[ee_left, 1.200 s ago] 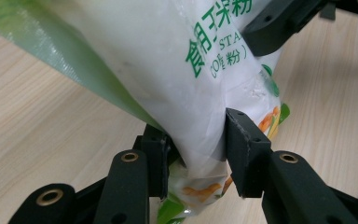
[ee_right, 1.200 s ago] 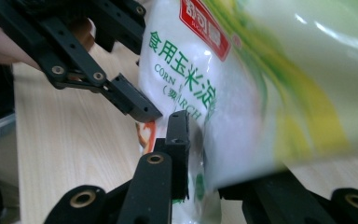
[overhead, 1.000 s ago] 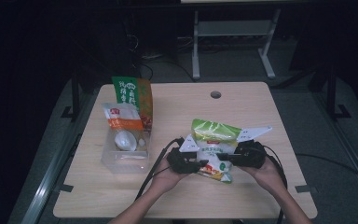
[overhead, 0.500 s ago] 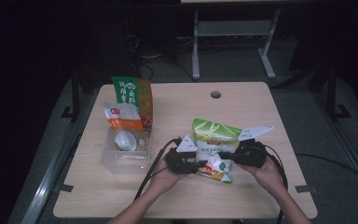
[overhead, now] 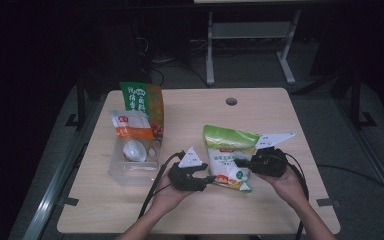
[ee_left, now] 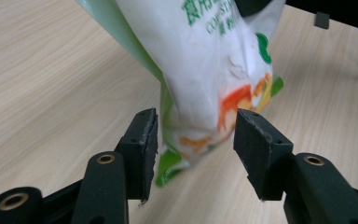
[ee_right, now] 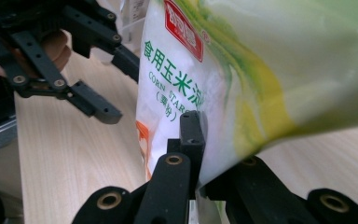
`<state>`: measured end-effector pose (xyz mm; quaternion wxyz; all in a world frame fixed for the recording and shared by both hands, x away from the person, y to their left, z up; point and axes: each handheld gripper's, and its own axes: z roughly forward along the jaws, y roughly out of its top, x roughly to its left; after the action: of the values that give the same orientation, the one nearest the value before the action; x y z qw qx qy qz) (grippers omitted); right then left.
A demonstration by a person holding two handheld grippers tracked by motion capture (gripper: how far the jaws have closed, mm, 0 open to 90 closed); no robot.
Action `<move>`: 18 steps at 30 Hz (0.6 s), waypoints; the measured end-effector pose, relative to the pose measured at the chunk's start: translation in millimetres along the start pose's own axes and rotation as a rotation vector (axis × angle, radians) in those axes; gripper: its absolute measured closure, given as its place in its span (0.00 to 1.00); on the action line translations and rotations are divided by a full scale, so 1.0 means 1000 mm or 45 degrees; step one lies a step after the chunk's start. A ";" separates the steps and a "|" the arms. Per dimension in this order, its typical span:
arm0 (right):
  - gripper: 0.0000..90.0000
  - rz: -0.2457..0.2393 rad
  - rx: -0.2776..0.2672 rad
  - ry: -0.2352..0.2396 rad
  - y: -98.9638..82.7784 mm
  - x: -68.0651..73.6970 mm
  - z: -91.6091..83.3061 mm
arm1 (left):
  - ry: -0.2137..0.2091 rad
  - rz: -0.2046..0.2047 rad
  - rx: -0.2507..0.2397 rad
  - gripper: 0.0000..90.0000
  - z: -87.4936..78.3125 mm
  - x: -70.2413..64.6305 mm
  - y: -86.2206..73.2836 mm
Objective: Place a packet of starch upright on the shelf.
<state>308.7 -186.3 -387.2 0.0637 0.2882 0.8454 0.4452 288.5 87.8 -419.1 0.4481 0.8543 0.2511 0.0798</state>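
Dark surroundings close in on a pale wooden desk point(overhead: 280, 210), with a metal stand on the floor beyond its far edge. Right of the desk's middle, toward the near edge, a white-and-green bag of corn starch point(overhead: 228, 158) is held between two hand-held tools. The right gripper point(ee_right: 200, 140) has its fingers clamped shut on the bag's side, the film pinched flat between them. The left gripper point(ee_left: 193, 140) stands partly open around the bag's lower corner; its fingers point(ee_left: 145, 140) have just been opening, and the pads are clear of the film, though the corner sits between them. Near the left edge a clear plastic box point(overhead: 132, 165) holds a white scoop point(overhead: 134, 150), with two seasoning pouches point(overhead: 142, 107) standing behind it. The bag looks soft, slack and powder-filled, its film probably slick; a grip on the crimped seam or a gathered fold should hold better than the bulging middle.
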 end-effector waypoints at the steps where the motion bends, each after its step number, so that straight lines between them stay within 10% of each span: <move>1: 0.98 0.000 0.000 -0.005 0.001 0.000 -0.001 | 0.004 0.011 -0.003 0.53 -0.002 0.000 -0.001; 18: 0.98 -0.024 -0.008 -0.011 0.021 0.000 0.005 | -0.010 0.047 -0.023 0.48 -0.021 -0.011 -0.019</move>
<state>320.0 -173.6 -373.2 0.0726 0.2819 0.8465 0.4458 264.1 106.6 -421.2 0.4551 0.8551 0.2327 0.0870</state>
